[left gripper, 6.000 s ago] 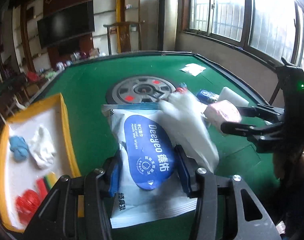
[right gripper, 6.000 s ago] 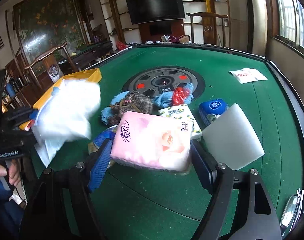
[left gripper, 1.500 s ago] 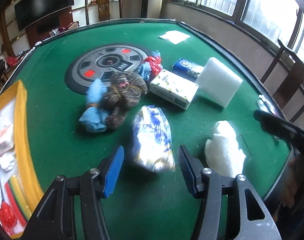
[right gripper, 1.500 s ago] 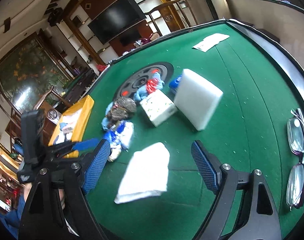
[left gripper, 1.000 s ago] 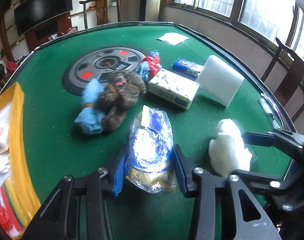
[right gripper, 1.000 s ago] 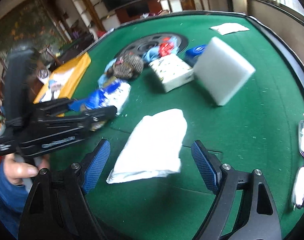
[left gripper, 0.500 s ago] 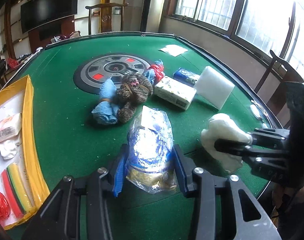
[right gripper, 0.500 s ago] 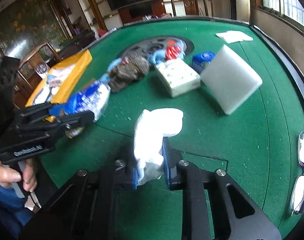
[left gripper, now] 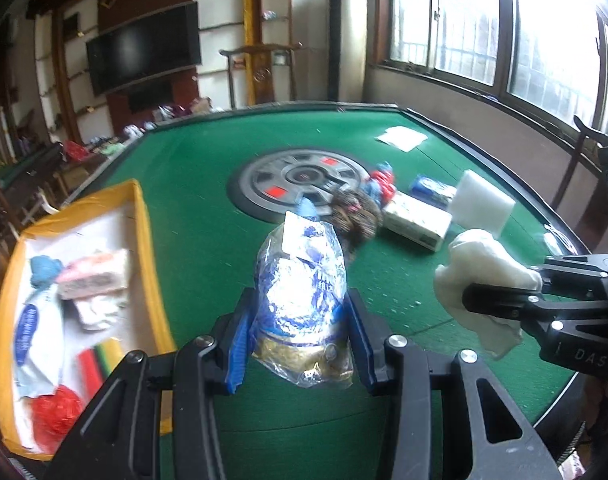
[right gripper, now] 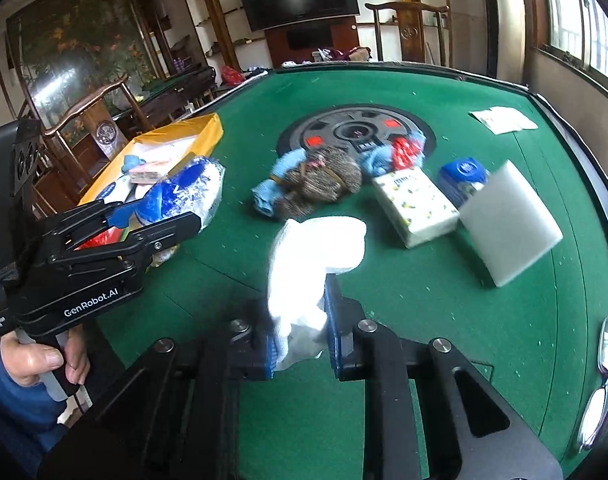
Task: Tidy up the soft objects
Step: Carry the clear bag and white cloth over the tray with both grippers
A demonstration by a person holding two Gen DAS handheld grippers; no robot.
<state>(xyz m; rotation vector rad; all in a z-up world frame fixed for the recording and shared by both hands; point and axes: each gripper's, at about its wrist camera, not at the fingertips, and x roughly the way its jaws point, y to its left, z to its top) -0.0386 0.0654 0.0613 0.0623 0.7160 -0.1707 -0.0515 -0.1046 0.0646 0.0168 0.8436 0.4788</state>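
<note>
Green felt covers the surface (right gripper: 232, 272). The left hand-held gripper (left gripper: 300, 344) is clamped on a crinkly blue and clear bag (left gripper: 302, 296), held above the felt just right of the yellow tray (left gripper: 144, 240). The right hand-held gripper (right gripper: 300, 340) pinches a white cloth (right gripper: 311, 256), its pads closed tight on the fabric, lifted off the felt. Farther back lie a brown knit bundle (right gripper: 323, 182), a tissue pack (right gripper: 415, 208) and a white foam block (right gripper: 507, 224).

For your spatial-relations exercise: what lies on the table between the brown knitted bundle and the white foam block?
A white tissue pack lies between the brown knitted bundle and the white foam block, clearest in the right wrist view.
</note>
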